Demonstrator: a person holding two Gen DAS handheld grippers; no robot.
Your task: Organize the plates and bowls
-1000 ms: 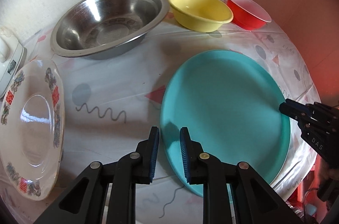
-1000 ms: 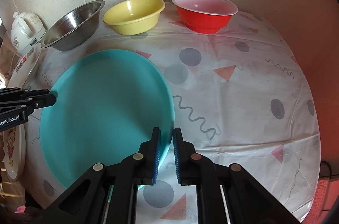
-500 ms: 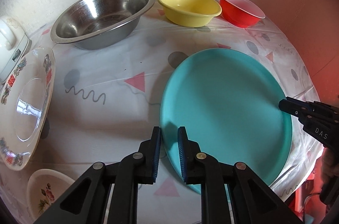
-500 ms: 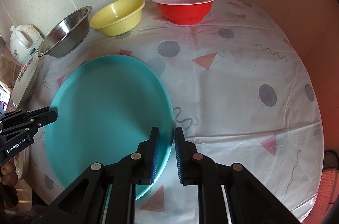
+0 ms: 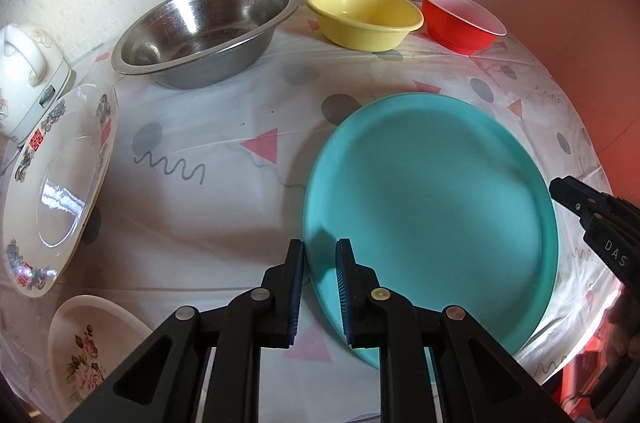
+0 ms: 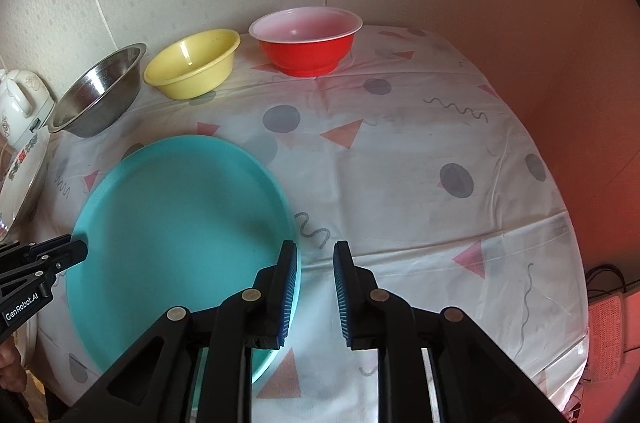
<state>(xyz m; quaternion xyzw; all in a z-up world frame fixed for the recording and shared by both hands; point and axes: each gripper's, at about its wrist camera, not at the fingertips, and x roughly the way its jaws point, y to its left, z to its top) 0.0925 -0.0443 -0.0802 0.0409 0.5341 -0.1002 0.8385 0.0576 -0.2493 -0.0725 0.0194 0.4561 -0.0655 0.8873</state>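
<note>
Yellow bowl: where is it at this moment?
The yellow bowl stands at the table's back edge by the wall, between the steel bowl and the red bowl, in both wrist views.

A patterned tablecloth (image 6: 400, 183) carries a teal plate (image 6: 180, 223), steel bowl (image 5: 208, 27), yellow bowl (image 6: 192, 63) and red bowl (image 6: 306, 45)

Right gripper (image 6: 316, 287) jaws parted beside teal plate (image 6: 176, 223).

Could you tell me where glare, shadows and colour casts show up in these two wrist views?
Left wrist view: bright window glare on the patterned plate, a highlight inside the steel bowl, and the left gripper casts a dark shadow on the teal plate. Right wrist view: a red-orange cast tints the right wall and tablecloth edge; fisheye bending curves the wall seams in both.
</note>
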